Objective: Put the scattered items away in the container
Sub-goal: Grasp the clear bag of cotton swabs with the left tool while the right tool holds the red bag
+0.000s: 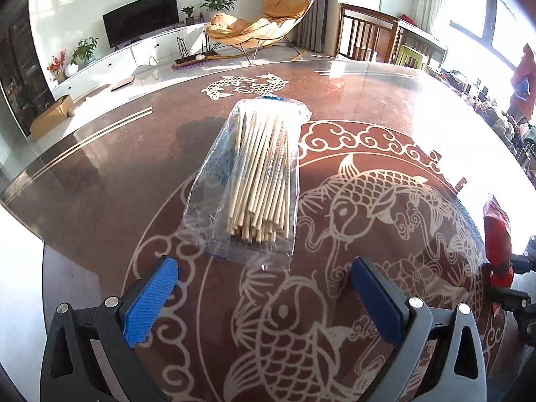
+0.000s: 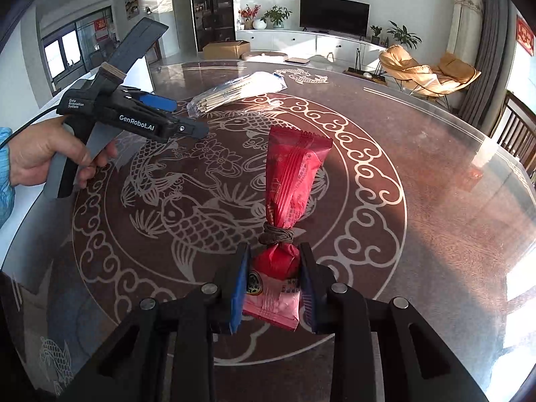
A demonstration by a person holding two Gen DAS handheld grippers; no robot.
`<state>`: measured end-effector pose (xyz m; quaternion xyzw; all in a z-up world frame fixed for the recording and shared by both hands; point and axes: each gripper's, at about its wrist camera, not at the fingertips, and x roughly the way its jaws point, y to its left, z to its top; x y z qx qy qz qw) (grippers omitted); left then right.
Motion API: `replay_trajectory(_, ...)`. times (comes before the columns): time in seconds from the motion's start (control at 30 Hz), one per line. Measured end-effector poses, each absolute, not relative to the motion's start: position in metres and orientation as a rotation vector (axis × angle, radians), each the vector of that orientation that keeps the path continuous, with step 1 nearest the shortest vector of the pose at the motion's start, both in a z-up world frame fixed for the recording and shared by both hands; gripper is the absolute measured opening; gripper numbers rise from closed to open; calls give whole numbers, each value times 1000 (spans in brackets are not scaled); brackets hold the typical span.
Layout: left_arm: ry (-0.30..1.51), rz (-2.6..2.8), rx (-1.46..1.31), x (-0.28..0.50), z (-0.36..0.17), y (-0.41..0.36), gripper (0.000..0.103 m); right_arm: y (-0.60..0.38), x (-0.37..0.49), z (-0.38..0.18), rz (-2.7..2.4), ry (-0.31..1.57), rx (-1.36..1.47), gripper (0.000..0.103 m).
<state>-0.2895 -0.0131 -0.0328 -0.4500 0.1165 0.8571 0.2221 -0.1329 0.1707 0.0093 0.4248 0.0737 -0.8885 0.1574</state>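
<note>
Holding the red snack bag [image 2: 294,187] in my right gripper [image 2: 274,284], I have both blue pads pressed on its lower part, just under the brown string tied round it. The top of the bag sticks up and away from me. It is soft, so I think I should squeeze just enough to keep it from slipping, and no harder, or I may crush what is inside.

My left gripper [image 1: 264,296] is wide open and holds nothing. It points at the pack of wooden sticks [image 1: 259,174], which lies flat on the round table [image 1: 385,107] just ahead of the open pads. The sticks sit in a clear plastic bag. The blunt ends are near me and the pointy ends are far away.

I think the next job is to grab the sticks. I should slide the pads in low, one on each side of the bundle, near the blunt end. The plastic is slippery, so I should pinch the sticks and not just the loose wrap.

I cannot see the container in either view, so I will have to look for it.
</note>
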Motion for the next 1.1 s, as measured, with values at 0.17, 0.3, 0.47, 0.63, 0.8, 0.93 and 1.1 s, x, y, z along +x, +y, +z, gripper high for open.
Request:
replay_trajectory(0.17,361,2313,-1214,-311,-31,-1,103,171,-131,10,-2539,205,1215,30)
replay_trajectory(0.3,374,2298,-1205,-329,-30,9,103,171,-130,10,-2538,203,1216,30)
replay_trajectory(0.47,394,2271,-1188,-334,-29,5,103,172,-130,10,-2537,200,1216,30)
replay_trajectory(0.63,486,2321,-1133,-343,-26,1,103,174,-130,10,-2534,188,1215,30)
replay_trajectory(0.8,498,2248,-1106,-357,-26,21,103,175,-130,11,-2533,188,1216,30)
replay_trajectory(0.93,376,2292,-1138,-360,-23,14,74,176,-131,11,-2531,181,1215,30)
replay_trajectory(1.1,257,2454,-1182,-322,-19,6,39,174,-131,11,-2548,202,1219,29)
